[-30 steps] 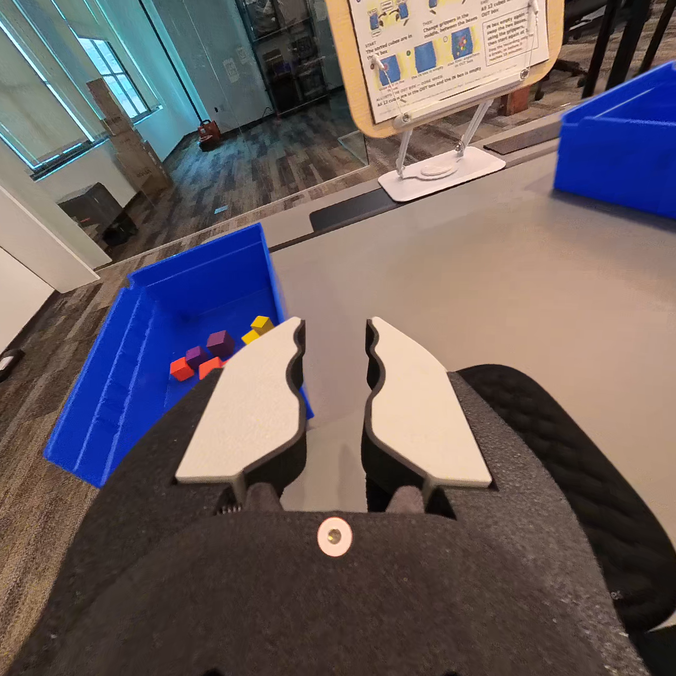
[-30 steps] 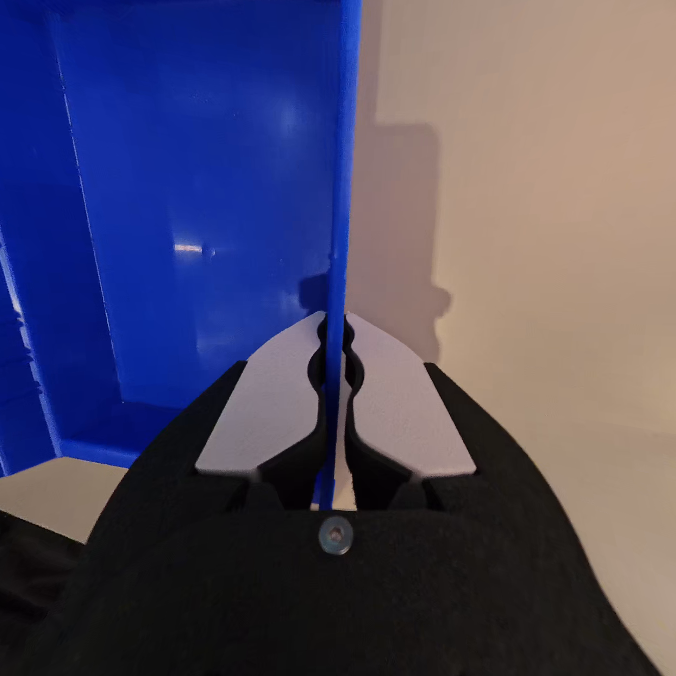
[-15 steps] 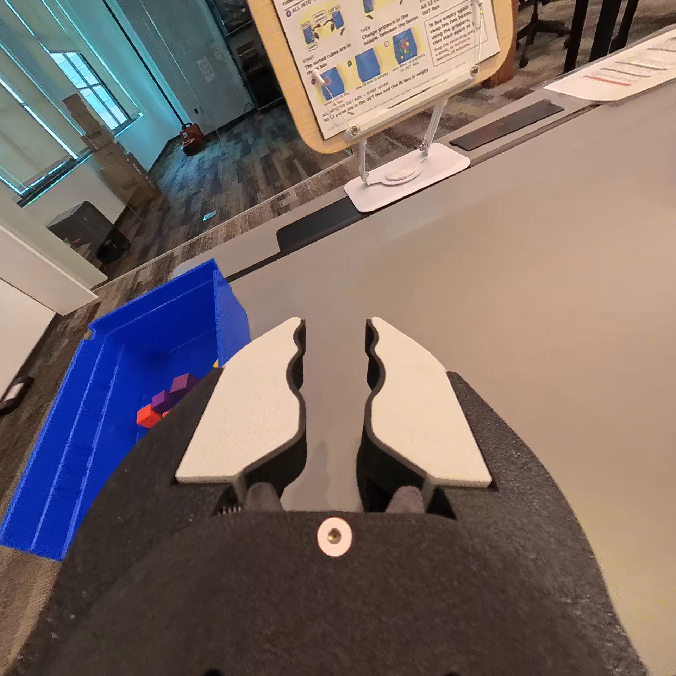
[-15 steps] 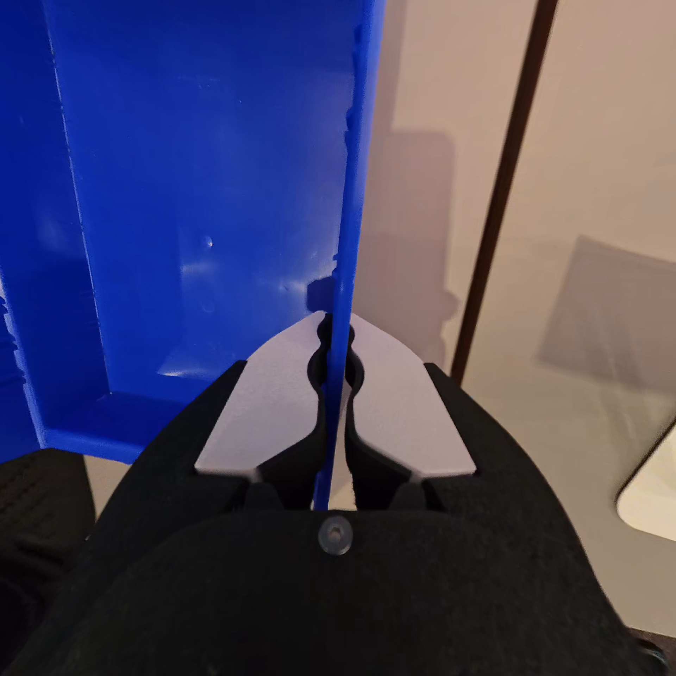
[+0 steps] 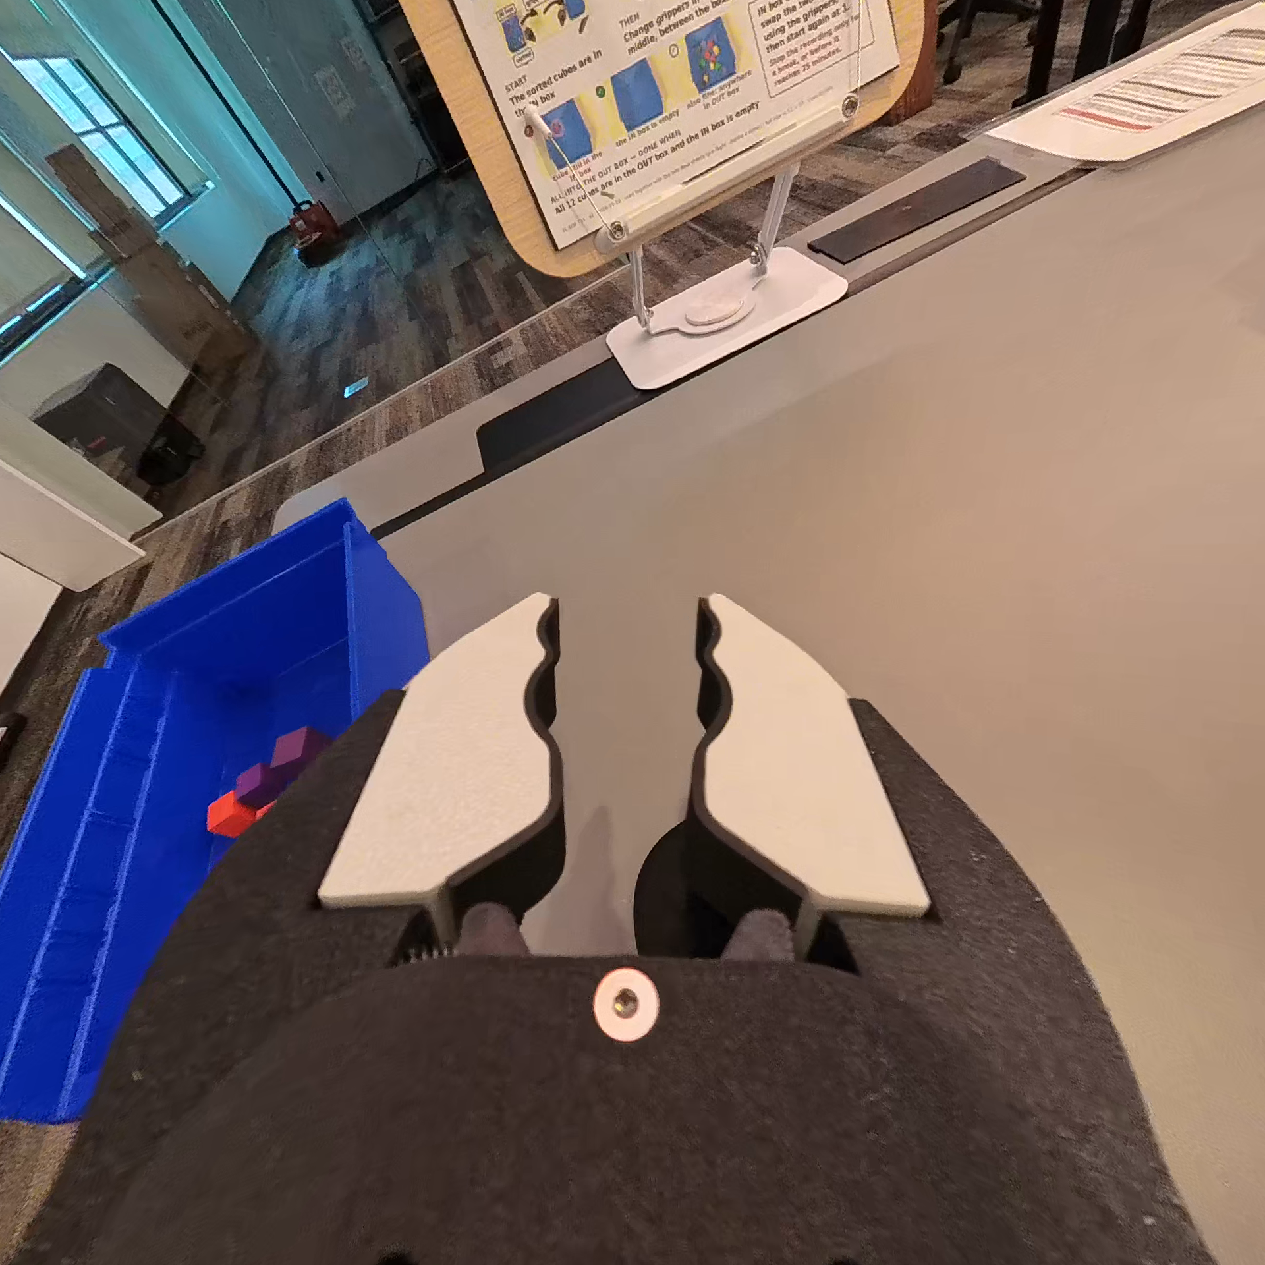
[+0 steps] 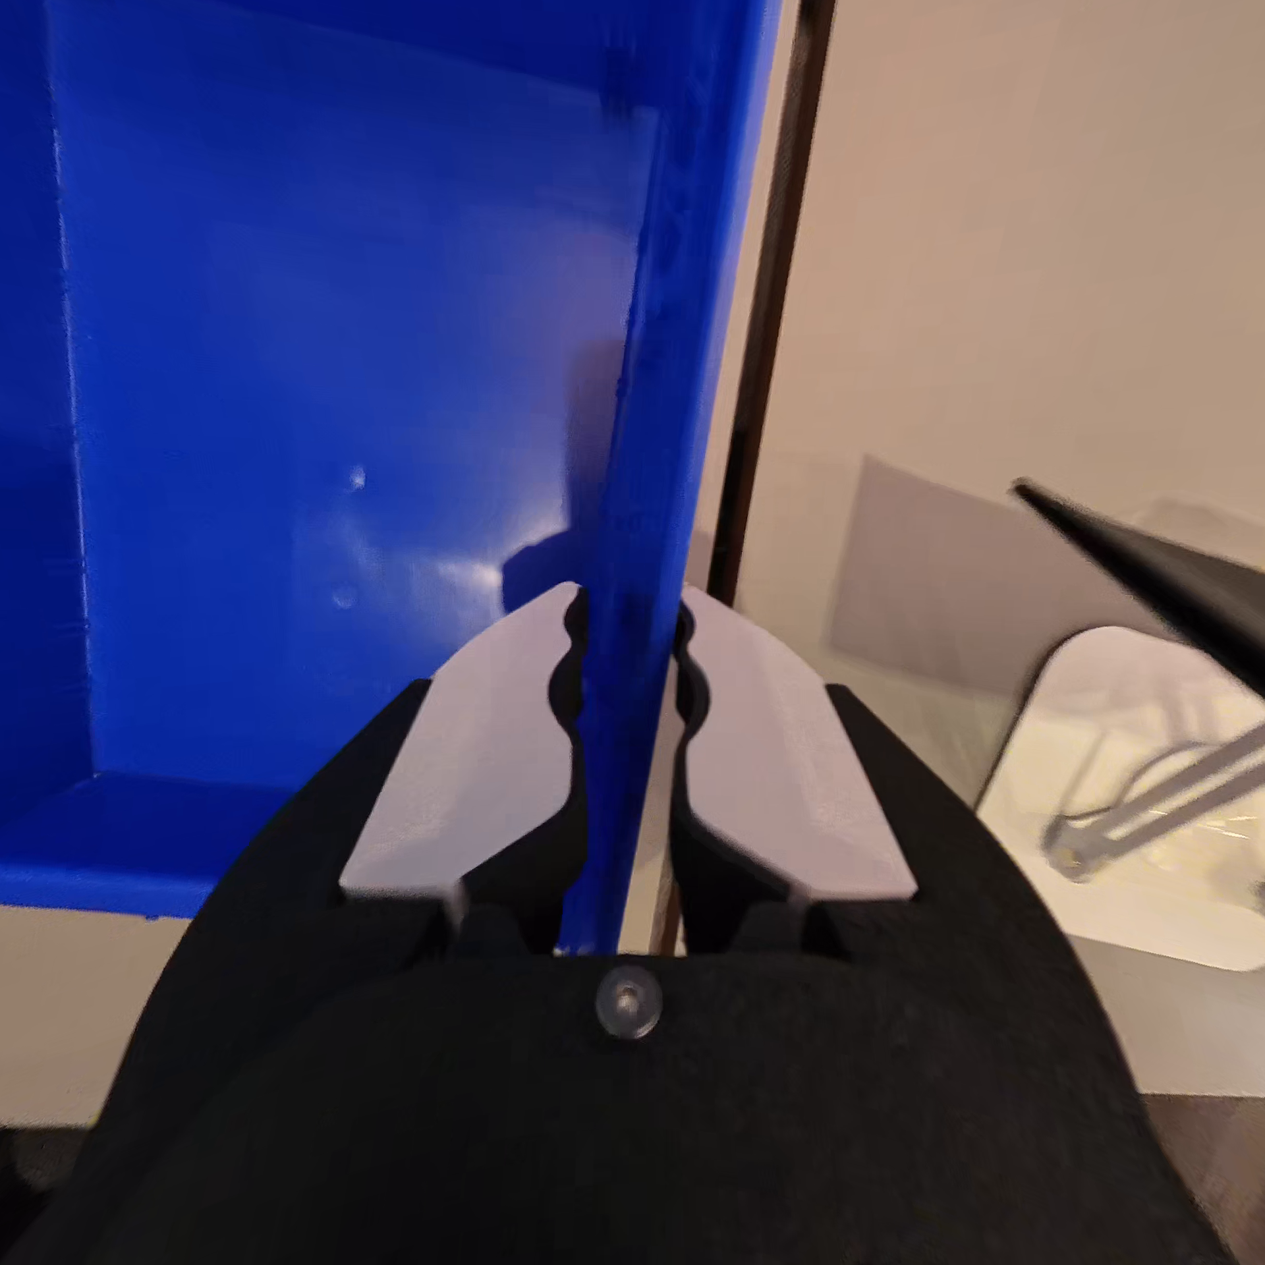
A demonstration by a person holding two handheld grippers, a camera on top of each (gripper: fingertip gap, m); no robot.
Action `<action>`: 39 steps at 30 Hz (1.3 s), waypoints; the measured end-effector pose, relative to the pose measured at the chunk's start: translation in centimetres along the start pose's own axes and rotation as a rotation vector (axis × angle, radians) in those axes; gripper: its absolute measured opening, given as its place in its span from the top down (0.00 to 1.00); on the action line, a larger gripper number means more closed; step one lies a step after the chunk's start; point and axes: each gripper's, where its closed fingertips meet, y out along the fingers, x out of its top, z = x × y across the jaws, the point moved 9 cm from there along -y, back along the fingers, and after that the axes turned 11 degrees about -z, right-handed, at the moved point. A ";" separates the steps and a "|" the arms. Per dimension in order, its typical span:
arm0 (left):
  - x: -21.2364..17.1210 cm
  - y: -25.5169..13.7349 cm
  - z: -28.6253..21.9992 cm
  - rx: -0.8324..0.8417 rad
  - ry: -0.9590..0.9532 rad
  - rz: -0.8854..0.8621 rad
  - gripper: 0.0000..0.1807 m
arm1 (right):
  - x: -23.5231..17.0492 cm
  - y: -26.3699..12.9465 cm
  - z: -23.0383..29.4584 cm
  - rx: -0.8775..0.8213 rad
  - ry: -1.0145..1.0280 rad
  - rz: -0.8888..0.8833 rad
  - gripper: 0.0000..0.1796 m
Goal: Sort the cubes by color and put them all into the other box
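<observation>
Left wrist view: the left claw (image 5: pixel 626 609) hangs over a grey table (image 5: pixel 958 547), its two pale fingers (image 5: pixel 452 760) spread well apart with only bare tabletop between them.
Left claw contents: nothing held.
Box with cubes: a blue box (image 5: pixel 82 890) lies to the left of the left claw, partly hidden behind its black body.
Cubes: two purple cubes (image 5: pixel 298 746) and a red cube (image 5: pixel 229 816) show inside that box, close together near the claw's left finger; any others are hidden by the claw.
Sign: a wood-edged instruction board (image 5: pixel 684 103) on a white stand (image 5: pixel 725 318) sits ahead of the left claw at the far table edge.
Paper: a printed sheet (image 5: pixel 1136 103) lies ahead and to the right.
Right wrist view: the right claw (image 6: pixel 630 599) has the side wall of a second blue box (image 6: pixel 650 479) running between its fingers.
Right claw grip: opened only a little; the wall fills most of the gap, and the blur hides whether the fingers press on it.
Second box interior: to the left of the right claw, no cubes showing in the visible part.
Right of the right claw: a blurred white stand base (image 6: pixel 1129 787) on the table.
</observation>
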 end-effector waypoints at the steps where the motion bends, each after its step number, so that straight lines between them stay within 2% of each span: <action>1: 0.0 -0.1 0.1 0.001 -0.003 -0.001 0.78 | 0.7 -0.9 0.3 -0.033 -0.022 -0.048 0.84; 5: -0.3 -0.9 0.9 0.035 -0.025 -0.012 0.77 | 4.8 -6.3 3.1 -0.199 -0.142 -0.303 0.82; 7: -0.8 -1.5 1.7 0.075 -0.049 -0.014 0.77 | 7.1 -9.5 6.0 -0.205 -0.191 -0.497 0.82; 10: -1.9 -2.6 3.3 0.157 -0.099 -0.002 0.77 | 10.1 -13.2 11.9 -0.046 -0.237 -0.768 0.74; 13: -3.2 -4.1 5.9 0.252 -0.130 0.027 0.77 | 12.3 -14.8 18.4 0.183 -0.264 -0.906 0.66; 15: -4.1 -4.9 8.2 0.322 -0.136 0.061 0.77 | 13.4 -15.1 23.0 0.325 -0.293 -0.932 0.61; 20: -5.6 -4.9 14.7 0.388 -0.171 0.195 0.78 | 15.5 -15.4 33.6 0.607 -0.377 -1.007 0.64; 26: -6.5 -0.1 19.8 0.311 -0.115 0.362 0.80 | 17.4 -15.2 41.6 0.806 -0.437 -1.013 0.64; 31: -10.7 6.0 21.6 0.182 -0.054 0.559 0.80 | 15.9 -12.8 43.5 0.923 -0.448 -1.006 0.69; 33: -12.4 8.2 22.4 0.187 -0.040 0.616 0.80 | 15.9 -12.2 43.2 0.896 -0.448 -0.952 0.68; 39: -15.7 12.5 23.0 0.151 -0.105 0.732 0.78 | 15.7 -11.4 41.0 0.856 -0.400 -0.941 0.68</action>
